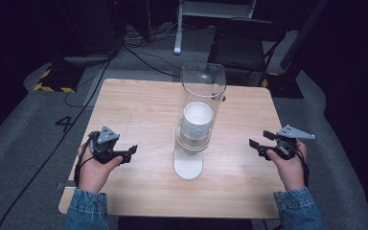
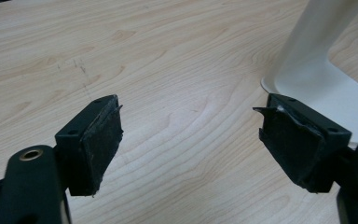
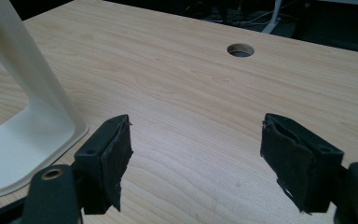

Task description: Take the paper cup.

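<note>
While both hands rest low at the near corners of the pale wooden table (image 1: 139,103), each holds its black two-jaw tool pointed inward toward the middle. The left gripper (image 1: 128,155) has its jaws spread wide with nothing between them, and the right gripper (image 1: 258,143) stands the same way, empty and agape; this mirrored, parted pose reads as readiness to approach something from either side. Bare wood grain lies under the worn black pads (image 2: 100,140) in the left gripper view.

Between the two tools, well apart from both, stands a clear plastic cup-dispenser tube on a white footed stand (image 1: 188,163). A stack of white paper cups (image 1: 197,120) sits inside the tube's lower part, kept upright by its wall, and is the likely thing to be handled.

Farther back, a round cable hole (image 3: 240,49) pierces the tabletop, and beyond the far edge stands a dark folding chair (image 1: 242,45).
</note>
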`<state>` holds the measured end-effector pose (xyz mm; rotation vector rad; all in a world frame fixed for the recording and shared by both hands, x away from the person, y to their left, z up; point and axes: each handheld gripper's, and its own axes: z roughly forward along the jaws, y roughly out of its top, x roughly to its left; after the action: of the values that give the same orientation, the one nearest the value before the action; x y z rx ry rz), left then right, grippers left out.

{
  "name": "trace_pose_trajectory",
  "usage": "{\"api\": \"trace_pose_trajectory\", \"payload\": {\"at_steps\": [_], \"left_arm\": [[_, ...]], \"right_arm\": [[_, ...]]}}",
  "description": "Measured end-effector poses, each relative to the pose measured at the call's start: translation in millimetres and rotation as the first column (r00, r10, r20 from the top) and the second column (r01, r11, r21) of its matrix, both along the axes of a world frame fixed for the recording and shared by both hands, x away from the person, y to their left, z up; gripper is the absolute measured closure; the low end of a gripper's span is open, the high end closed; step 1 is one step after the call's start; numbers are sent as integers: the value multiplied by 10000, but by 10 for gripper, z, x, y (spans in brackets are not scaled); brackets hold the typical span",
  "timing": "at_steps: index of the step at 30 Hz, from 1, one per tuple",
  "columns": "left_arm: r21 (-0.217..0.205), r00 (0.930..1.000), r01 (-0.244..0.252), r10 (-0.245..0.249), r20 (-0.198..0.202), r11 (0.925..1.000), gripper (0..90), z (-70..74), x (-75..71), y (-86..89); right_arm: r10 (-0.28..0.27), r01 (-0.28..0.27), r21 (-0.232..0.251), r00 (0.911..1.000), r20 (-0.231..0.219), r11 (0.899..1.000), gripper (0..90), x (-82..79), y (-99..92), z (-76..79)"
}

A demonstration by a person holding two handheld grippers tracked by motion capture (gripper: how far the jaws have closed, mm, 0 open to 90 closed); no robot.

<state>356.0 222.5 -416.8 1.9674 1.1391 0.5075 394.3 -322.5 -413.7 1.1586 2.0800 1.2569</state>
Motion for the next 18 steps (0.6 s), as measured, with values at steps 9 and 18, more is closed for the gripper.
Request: {"api": "trace_pose_trajectory", "payload": {"at_steps": [9,18], "left_arm": [[54,10000,69,-69,49,10000,215,27,-24,-26],[42,9999,144,-144,14,9999,215,33,-16,-38]], "right_arm": [[126,-126,-34,9999,9,9999,242,-12,40,11],[-101,101,56,9999,82,9999,239,-47,16,35]]}}
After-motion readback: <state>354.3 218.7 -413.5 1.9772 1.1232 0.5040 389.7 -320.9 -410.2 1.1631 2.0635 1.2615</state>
